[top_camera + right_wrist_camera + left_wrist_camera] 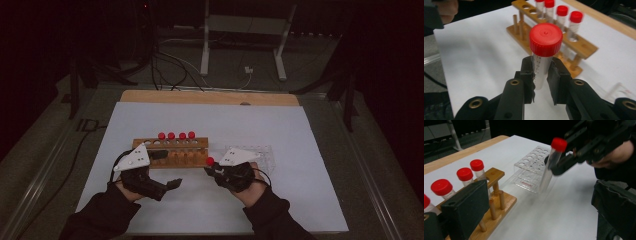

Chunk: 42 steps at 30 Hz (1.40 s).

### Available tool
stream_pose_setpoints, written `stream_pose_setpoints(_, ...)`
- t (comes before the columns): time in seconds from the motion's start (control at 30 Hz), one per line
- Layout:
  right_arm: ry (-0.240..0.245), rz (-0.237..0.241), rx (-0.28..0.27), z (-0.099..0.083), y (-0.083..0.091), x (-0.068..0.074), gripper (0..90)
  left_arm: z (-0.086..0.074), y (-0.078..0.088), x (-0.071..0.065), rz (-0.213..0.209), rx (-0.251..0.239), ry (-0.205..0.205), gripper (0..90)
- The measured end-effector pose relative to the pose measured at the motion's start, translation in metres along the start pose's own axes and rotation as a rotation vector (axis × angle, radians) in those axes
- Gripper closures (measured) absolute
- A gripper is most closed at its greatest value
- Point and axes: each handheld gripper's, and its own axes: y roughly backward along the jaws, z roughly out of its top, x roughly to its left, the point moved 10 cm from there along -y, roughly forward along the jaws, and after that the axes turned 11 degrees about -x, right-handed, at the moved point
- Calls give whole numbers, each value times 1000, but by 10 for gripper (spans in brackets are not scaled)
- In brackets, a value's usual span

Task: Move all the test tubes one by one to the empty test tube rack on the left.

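While right gripper [541, 82] fingers clamp red-capped tube [545, 53] | transfer step | left gripper [172, 184] fingers wide, empty | next: lower into clear rack [530, 171].

the tube [543, 60] is a clear plastic one with a red screw cap and printed graduation marks down its side, capped and seemingly empty. it stands roughly upright but leans a little, cap uppermost, pinched just below the cap between the jaws of the right gripper [541, 75] and lifted off the table. it hangs in front of the wooden rack [172, 152], just off that rack's right end, and well apart from the four like tubes standing in the rack's back row.
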Motion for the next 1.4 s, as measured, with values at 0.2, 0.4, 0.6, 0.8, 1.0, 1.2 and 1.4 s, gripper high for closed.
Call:
stream_pose_setpoints(0.2, 6, 50, 25, -7, -9, 16, 749, 2, -5, -8, -6, -6, -12, 61)
stream_pose_setpoints(0.4, 5, 72, 30, -7, -10, 23, 749, 6, -11, -15, -1, -27, -25, 169)
stream_pose_setpoints(0.6, 2, 88, 37, -9, -12, 27, 749, 6, -22, -22, -6, -19, -45, 293)
stream_pose_setpoints(0.8, -7, 103, 44, -10, -14, 31, 749, 5, -30, -25, -13, -12, -58, 415)
stream_pose_setpoints(1.0, -12, 113, 51, -11, -15, 33, 749, 3, -38, -27, -21, 3, -77, 507)
stream_pose_setpoints(1.2, -10, 116, 47, -10, -14, 33, 749, -1, -44, -30, -37, 27, -87, 591)
stream_pose_setpoints(1.4, -14, 110, 48, -11, -14, 32, 749, -1, -45, -32, -57, 25, -84, 704)
